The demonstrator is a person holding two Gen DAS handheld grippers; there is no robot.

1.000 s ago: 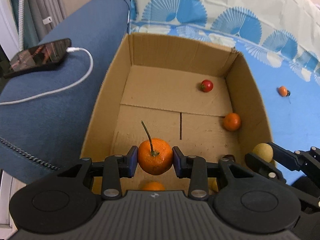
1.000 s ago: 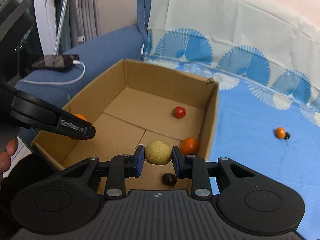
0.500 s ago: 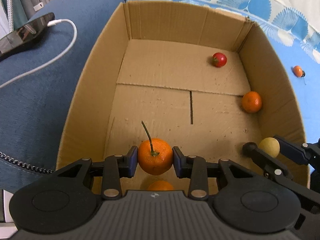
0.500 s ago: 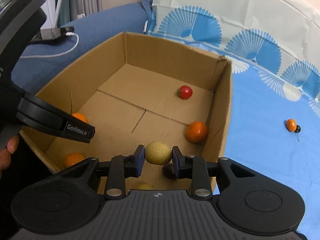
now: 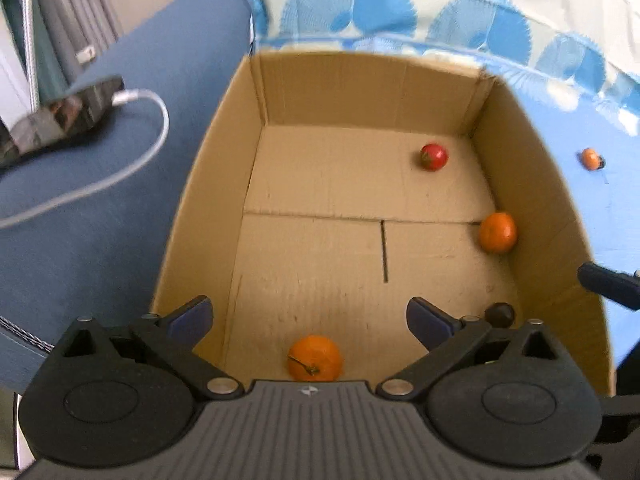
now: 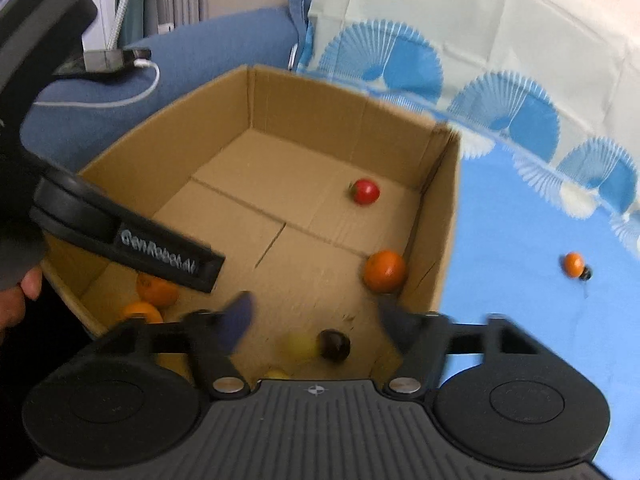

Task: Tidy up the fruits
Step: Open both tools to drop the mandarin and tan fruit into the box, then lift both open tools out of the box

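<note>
With both grippers, left [image 5: 308, 316] and right [image 6: 312, 320], opening and empty above the cardboard box [image 5: 200, 184], I risk the stemmed orange [image 5: 315, 358] and yellow fruit [image 6: 298, 345] rolling together.

We note both jaws opening, nothing between them. The left gripper [image 5: 308, 318] has let go its stemmed orange [image 5: 315, 358], now on the box [image 5: 200, 184] floor by the near wall. The right gripper [image 6: 316, 320] has dropped its yellow fruit [image 6: 300, 344] beside a dark fruit [image 6: 334, 345].
</note>
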